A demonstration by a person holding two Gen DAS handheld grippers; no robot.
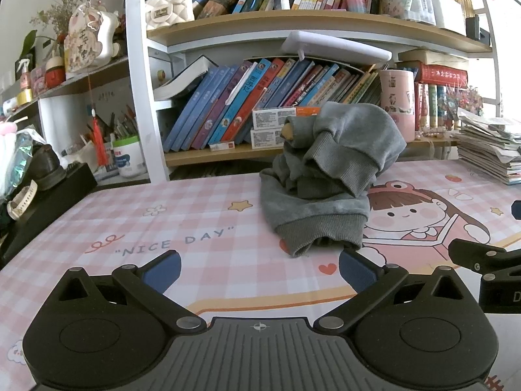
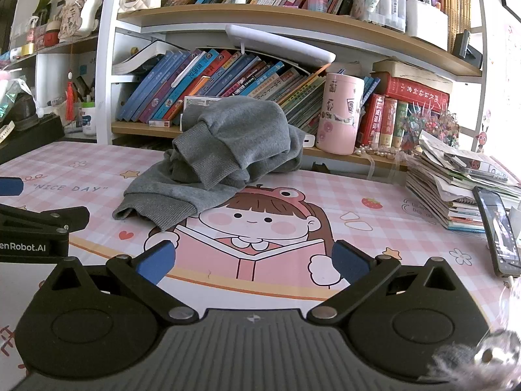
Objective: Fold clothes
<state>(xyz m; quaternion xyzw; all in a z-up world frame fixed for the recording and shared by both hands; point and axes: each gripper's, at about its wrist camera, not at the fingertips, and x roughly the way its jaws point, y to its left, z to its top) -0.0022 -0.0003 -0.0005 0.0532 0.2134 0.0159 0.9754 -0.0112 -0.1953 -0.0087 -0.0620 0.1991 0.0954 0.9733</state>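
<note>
A grey sweatshirt (image 1: 329, 172) lies crumpled in a heap on the pink checked desk mat (image 1: 195, 215), with ribbed cuffs and hem facing me. The right wrist view shows the same grey sweatshirt (image 2: 224, 150) at the back middle of the desk mat (image 2: 374, 195). My left gripper (image 1: 259, 268) is open just short of the hem, nothing between its blue pads. My right gripper (image 2: 254, 260) is open too, over the cartoon girl print, a short way in front of the heap. Each gripper shows at the edge of the other's view.
Behind the mat stands a bookshelf full of books (image 1: 247, 104) with a pink tumbler (image 2: 340, 114). A stack of magazines (image 2: 456, 189) and a phone (image 2: 498, 231) lie at the right. A black box (image 1: 49, 202) with a shoe sits at the left edge.
</note>
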